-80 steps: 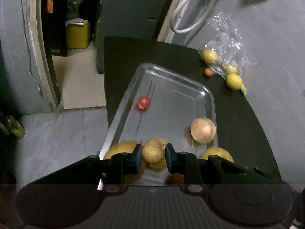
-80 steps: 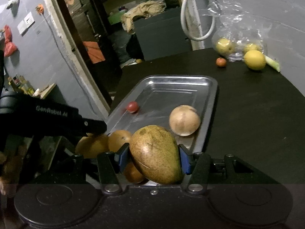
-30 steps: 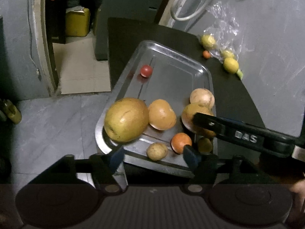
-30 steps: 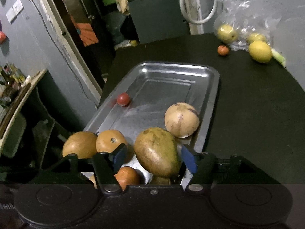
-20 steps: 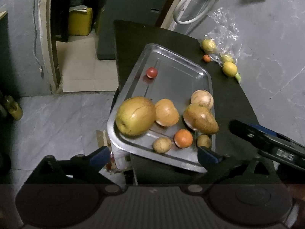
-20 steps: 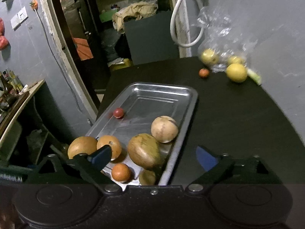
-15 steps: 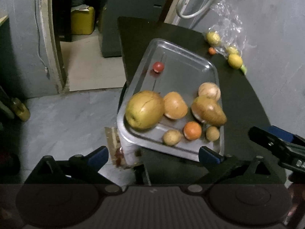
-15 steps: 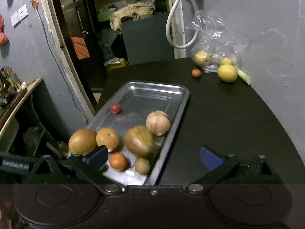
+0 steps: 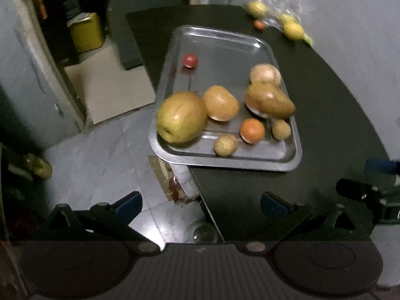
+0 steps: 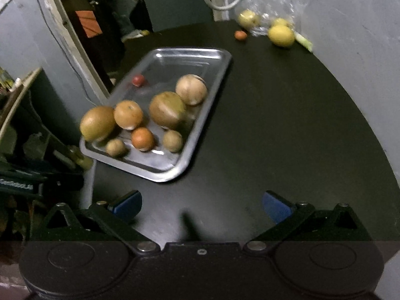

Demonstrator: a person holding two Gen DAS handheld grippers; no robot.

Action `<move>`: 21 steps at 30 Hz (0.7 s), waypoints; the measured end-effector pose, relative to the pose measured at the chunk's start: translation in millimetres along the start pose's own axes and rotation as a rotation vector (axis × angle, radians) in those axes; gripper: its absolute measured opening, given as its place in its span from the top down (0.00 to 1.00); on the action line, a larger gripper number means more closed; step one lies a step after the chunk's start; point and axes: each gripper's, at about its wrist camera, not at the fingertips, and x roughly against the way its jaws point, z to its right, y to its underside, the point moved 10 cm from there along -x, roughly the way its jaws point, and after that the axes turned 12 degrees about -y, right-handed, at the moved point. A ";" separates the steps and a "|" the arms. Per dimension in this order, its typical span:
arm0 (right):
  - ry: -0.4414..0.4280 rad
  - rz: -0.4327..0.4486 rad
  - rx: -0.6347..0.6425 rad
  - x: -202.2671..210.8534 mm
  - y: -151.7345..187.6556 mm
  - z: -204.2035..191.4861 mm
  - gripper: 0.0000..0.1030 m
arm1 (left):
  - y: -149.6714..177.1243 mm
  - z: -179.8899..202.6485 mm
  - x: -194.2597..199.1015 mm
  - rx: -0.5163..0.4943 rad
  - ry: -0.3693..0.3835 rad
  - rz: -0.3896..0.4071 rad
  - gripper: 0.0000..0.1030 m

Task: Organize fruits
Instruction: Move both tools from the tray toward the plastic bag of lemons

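A steel tray (image 9: 225,45) (image 10: 175,57) lies on the black table (image 10: 287,125) and holds several fruits. Among them are a large yellow-green fruit (image 9: 181,117) (image 10: 97,123), an orange fruit (image 9: 220,103) (image 10: 128,115), a pear (image 9: 268,100) (image 10: 167,110), a pale round fruit (image 9: 265,73) (image 10: 191,89), a small orange (image 9: 252,130) (image 10: 142,138) and a red tomato (image 9: 190,60) (image 10: 138,80). My left gripper (image 9: 201,203) hangs open and empty over the table's near edge. My right gripper (image 10: 202,206) is open and empty above bare tabletop, well short of the tray.
Lemons (image 10: 281,35) (image 9: 295,30), a small orange fruit (image 10: 240,35) and a clear plastic bag (image 10: 265,5) sit at the far edge by the grey wall. The tray's near-left corner overhangs the table. Grey floor (image 9: 100,150) and a yellow can (image 9: 86,35) lie left.
Both grippers let go of their fruit, the left a small brown one and the right the pear, then opened wide and drew back from the tray. All fruit now rests in the tray.
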 end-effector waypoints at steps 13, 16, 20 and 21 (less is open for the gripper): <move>0.104 0.045 -0.037 23.7 1.5 43.5 0.01 | -6.8 40.9 2.5 -0.125 0.062 -0.064 0.01; 0.127 0.069 -0.026 32.2 -8.7 53.1 0.01 | -15.4 51.7 3.6 -0.131 0.081 -0.077 0.01; 0.145 0.117 0.001 46.4 -36.5 66.3 0.01 | -38.1 62.8 8.1 -0.143 0.087 -0.064 0.01; 0.144 0.134 0.011 49.8 -46.8 69.3 0.01 | -45.2 65.2 8.9 -0.147 0.085 -0.053 0.01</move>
